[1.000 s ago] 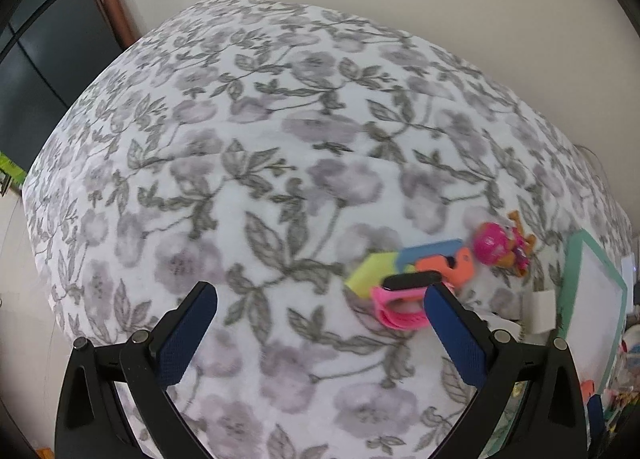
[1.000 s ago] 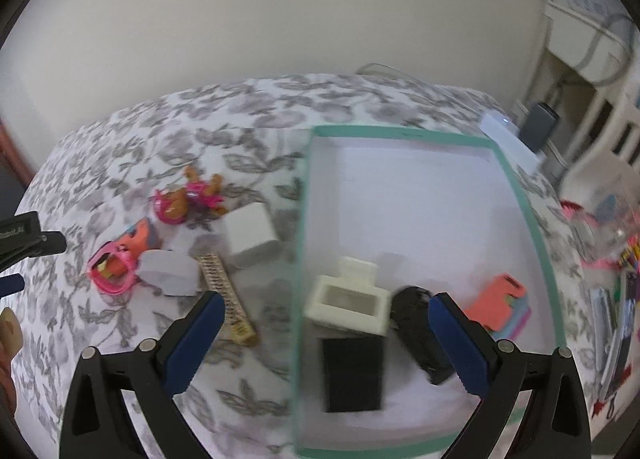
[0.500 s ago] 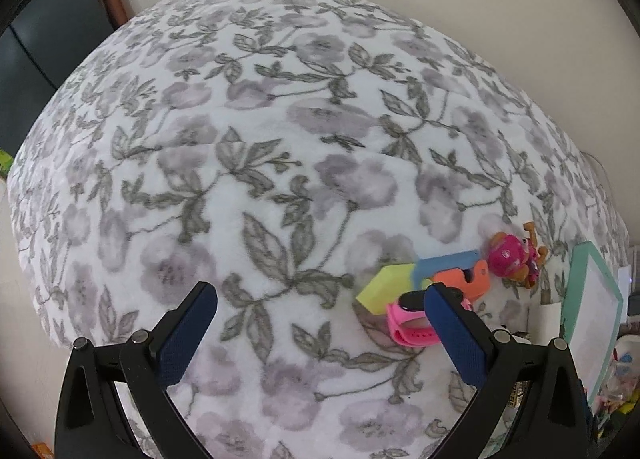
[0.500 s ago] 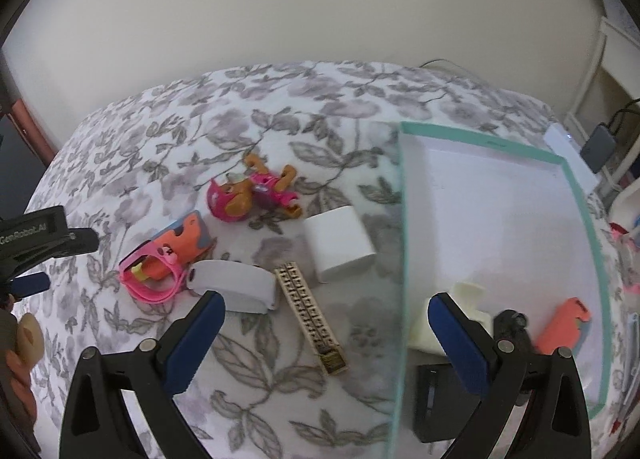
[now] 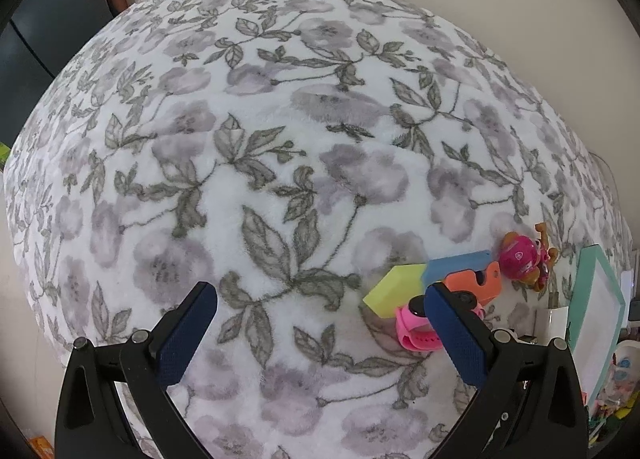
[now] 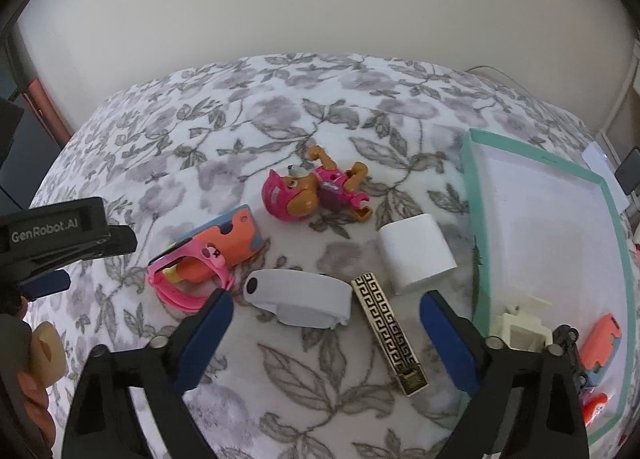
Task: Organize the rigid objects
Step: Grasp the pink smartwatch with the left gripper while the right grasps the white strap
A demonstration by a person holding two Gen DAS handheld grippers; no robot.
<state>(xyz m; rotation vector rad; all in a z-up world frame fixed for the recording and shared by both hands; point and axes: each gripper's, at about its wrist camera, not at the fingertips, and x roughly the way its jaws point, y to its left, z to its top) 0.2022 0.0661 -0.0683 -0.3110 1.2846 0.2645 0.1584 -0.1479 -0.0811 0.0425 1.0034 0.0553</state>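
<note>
While left gripper (image 5: 320, 315) gapes empty, right gripper (image 6: 326, 317) narrowing, wide, holding nothing.

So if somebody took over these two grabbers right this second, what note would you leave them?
Right gripper: empty, its jaws have just been closing a little, above the white oval case and the black-and-gold patterned bar.
Left gripper: open, empty, near the pink watch.
Done: a cream block, a black item and an orange piece lie in the teal-rimmed tray.
Left on the floral blanket: pup figure, white box, case, bar, watch, orange-and-blue piece.
</note>
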